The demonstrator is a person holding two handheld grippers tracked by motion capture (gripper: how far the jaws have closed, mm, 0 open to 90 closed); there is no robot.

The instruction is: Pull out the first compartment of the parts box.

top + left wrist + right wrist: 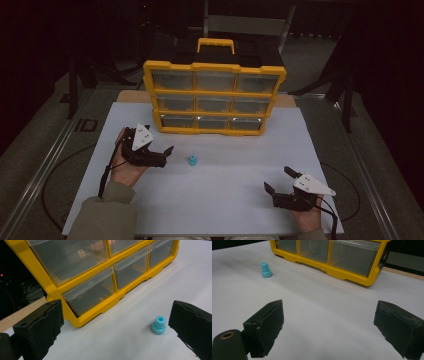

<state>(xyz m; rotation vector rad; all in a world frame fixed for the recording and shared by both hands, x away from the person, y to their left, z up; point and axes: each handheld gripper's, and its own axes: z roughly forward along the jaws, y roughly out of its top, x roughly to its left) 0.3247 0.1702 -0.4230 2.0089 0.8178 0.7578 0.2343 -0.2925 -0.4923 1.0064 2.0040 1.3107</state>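
Nine drawers (215,100), clouded, contents unreadable

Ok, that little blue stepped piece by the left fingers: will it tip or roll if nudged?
The blue piece stands upright on its wider base, so a low push probably slides it. Looks light; a high nudge may tip it, then its round body could roll on the white table.

The left claw (162,154) sits over the tabletop (220,200), at its left side. The small stepped part (192,160) stands upright on the tabletop just to the right of this claw, apart from both jaws. The drawer cabinet (214,95) stands on the tabletop beyond the left claw and beyond the part, its drawer fronts facing the claws. The right claw (278,181) sits over the tabletop at its near right, well apart from the part, which lies ahead of it and to its left.
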